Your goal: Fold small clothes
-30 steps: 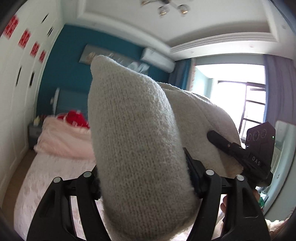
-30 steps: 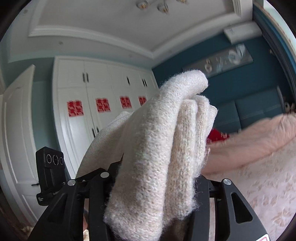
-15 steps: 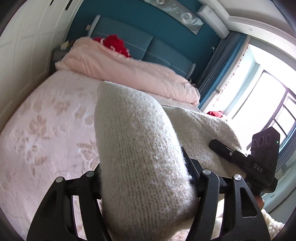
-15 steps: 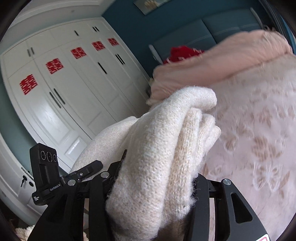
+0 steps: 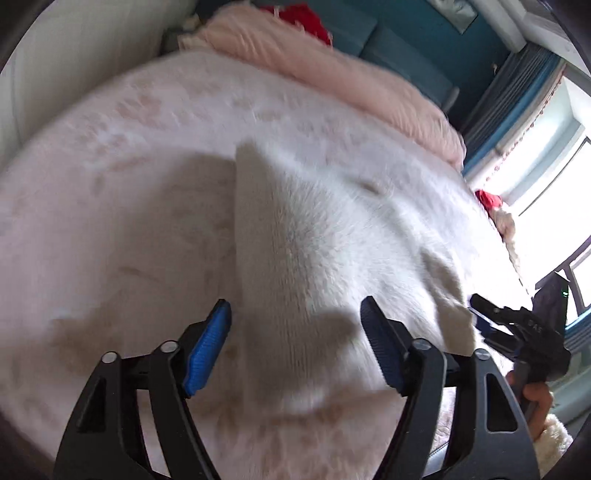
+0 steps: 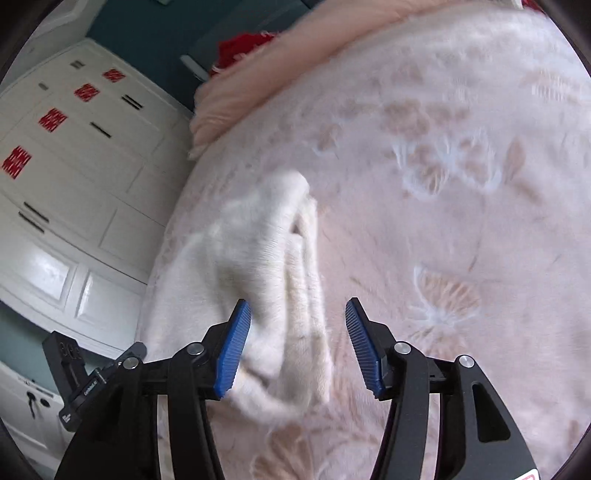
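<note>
A cream knitted garment (image 5: 317, 236) lies folded on the pink floral bed (image 5: 110, 206). My left gripper (image 5: 295, 325) is open just above its near left corner, blue pads apart and empty. My right gripper (image 6: 297, 325) is open above the garment's right edge (image 6: 273, 251), where stacked knit layers show. The other gripper appears at the right edge of the left wrist view (image 5: 532, 332) and at the lower left of the right wrist view (image 6: 85, 376). The image is motion-blurred.
A pale pink duvet (image 5: 332, 66) and a red item (image 5: 299, 18) lie at the head of the bed against a teal headboard. White wardrobes (image 6: 66, 177) stand left of the bed. A bright window (image 5: 546, 177) is on the right.
Both grippers tilted down from the ceiling toward the bed, lowered the garment onto it, and opened. The garment now rests free on the bedspread.
</note>
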Motion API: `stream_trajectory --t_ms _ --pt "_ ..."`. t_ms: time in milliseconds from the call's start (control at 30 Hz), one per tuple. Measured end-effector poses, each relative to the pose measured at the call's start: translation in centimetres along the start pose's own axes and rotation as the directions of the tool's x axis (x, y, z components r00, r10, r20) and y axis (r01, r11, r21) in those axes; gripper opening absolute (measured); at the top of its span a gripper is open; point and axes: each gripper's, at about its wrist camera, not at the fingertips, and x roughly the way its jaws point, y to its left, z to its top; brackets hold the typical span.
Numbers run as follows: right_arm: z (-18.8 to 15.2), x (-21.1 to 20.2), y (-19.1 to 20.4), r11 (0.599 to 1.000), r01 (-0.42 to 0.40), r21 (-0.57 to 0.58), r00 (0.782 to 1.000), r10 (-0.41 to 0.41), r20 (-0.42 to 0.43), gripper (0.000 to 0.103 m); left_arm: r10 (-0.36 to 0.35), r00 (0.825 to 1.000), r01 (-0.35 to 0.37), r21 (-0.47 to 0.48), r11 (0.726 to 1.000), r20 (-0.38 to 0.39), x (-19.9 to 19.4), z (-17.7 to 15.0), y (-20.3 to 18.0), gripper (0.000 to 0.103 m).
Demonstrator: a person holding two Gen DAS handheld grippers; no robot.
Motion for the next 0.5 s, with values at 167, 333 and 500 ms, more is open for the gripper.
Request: stream_trajectory --t_ms 167,333,500 --pt "-0.6 -1.9 7.7 0.969 0.016 -0.248 0.999 -0.025 -0.032 0.005 0.027 0.999 -0.029 0.102 0.994 0.018 -3.2 0.2 -4.5 0.071" --pt "-3.5 5.1 7.4 0.906 0.176 -0.386 0.948 -0.262 -0.181 0.001 0.147 0.984 -0.128 0.163 0.978 -0.106 1.6 -1.8 -5.6 0.061" --pt "-3.1 2.1 5.7 0.970 0.071 -0.233 0.982 -0.108 -0.154 0.022 0.013 0.998 -0.012 0.018 1.000 -0.067 -0.1 -1.9 -2.8 0.078"
